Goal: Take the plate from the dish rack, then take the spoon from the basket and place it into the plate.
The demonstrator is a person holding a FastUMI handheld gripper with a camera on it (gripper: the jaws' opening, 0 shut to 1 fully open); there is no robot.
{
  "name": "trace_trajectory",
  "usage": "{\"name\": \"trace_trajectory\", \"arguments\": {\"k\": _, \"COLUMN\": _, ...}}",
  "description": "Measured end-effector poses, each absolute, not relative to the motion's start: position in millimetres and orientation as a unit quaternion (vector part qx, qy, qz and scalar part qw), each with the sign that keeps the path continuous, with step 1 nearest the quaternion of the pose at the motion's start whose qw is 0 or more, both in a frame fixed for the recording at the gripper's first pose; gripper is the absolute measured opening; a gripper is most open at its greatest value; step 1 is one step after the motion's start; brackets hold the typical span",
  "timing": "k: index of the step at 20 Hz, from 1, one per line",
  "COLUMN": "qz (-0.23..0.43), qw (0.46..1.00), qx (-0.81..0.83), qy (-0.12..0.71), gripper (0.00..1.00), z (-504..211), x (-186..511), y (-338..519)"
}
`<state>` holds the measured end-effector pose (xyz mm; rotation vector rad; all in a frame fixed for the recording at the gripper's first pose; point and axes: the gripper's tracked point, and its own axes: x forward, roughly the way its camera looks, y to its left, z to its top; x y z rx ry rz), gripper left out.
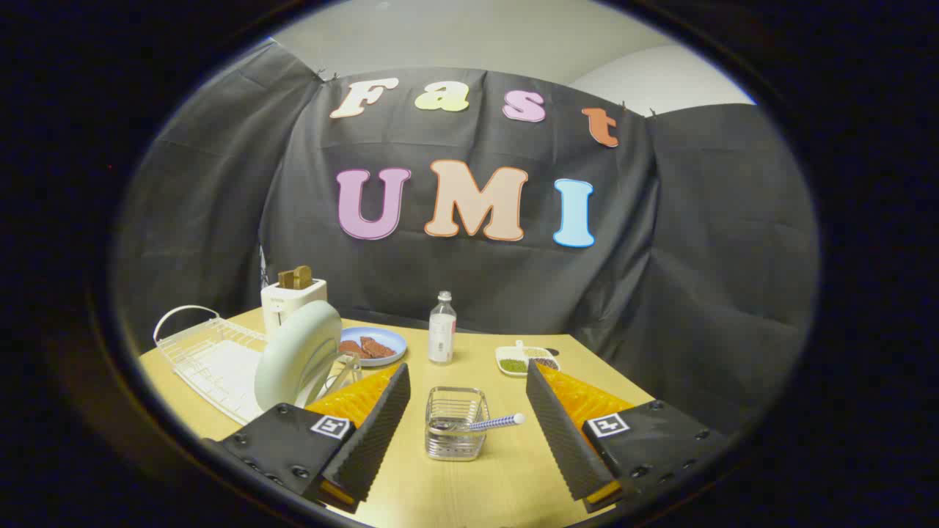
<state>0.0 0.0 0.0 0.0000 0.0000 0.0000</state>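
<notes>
Plate [297, 356] upright (pale green), tongs [465, 429] spread

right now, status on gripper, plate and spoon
Gripper open, holding nothing. Plate upright in dish rack. Spoon in basket, between the fingers. Nothing blocking.

The gripper-mounted fisheye camera looks forward and slightly downward along the spread-apart fingers of the gripper [463, 425], from above the near edge of the table [506, 477]. It faces the wire basket [456, 422], close ahead between the fingers; the booth wall stands beyond the basket.
</notes>
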Motion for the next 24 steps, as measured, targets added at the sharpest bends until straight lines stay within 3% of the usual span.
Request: {"name": "trace_trajectory", "arguments": {"k": 24, "qz": -0.04, "qw": 0.998, "qx": -0.021, "qy": 0.045, "gripper": 1.0, "z": 18.4, "x": 3.5, "y": 29.2}}
